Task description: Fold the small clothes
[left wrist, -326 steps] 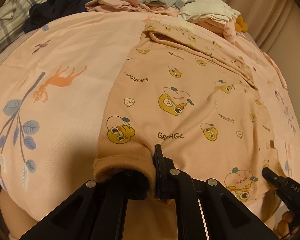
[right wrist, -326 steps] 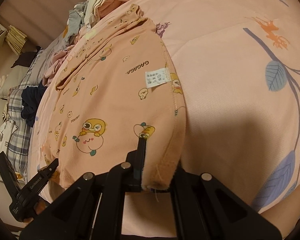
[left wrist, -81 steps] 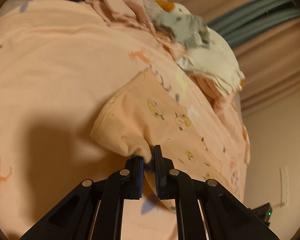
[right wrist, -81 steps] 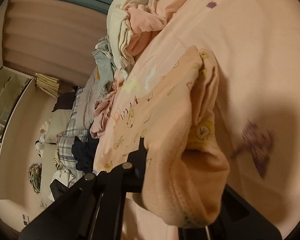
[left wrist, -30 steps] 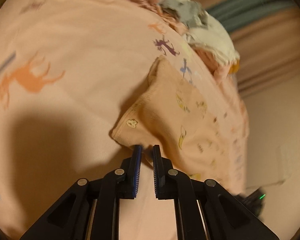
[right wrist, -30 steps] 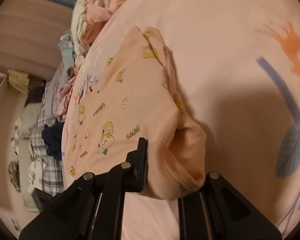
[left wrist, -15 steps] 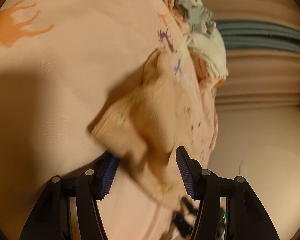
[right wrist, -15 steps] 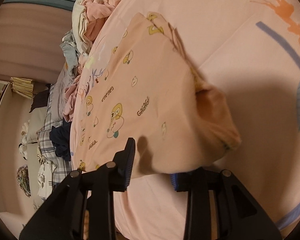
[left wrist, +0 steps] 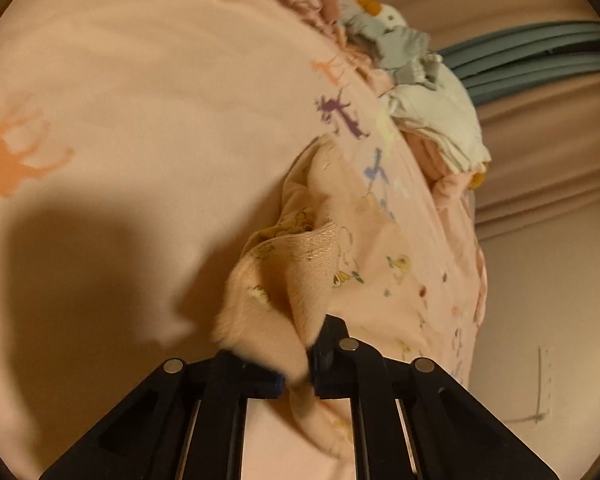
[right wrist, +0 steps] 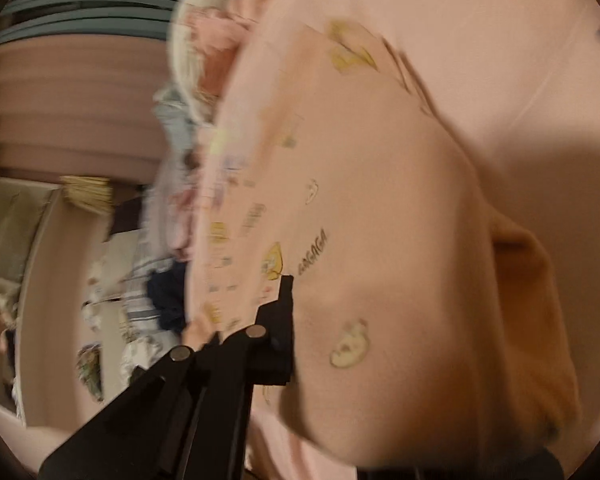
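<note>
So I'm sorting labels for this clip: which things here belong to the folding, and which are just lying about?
In the job:
- peach printed garment
- left gripper, shut on it
- right gripper, jaws hidden by cloth

Lying about:
- clothes pile
- bedspread
- curtain

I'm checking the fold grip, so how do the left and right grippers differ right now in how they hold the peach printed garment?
The left gripper pinches a thin bunched edge of the peach printed garment between nearly closed fingers, both visible. On the right gripper a broad fold of cloth drapes over it, hiding one finger, so its closure cannot be told. The left view is fairly sharp; the right view is blurred. Both are over the pink bedspread.
</note>
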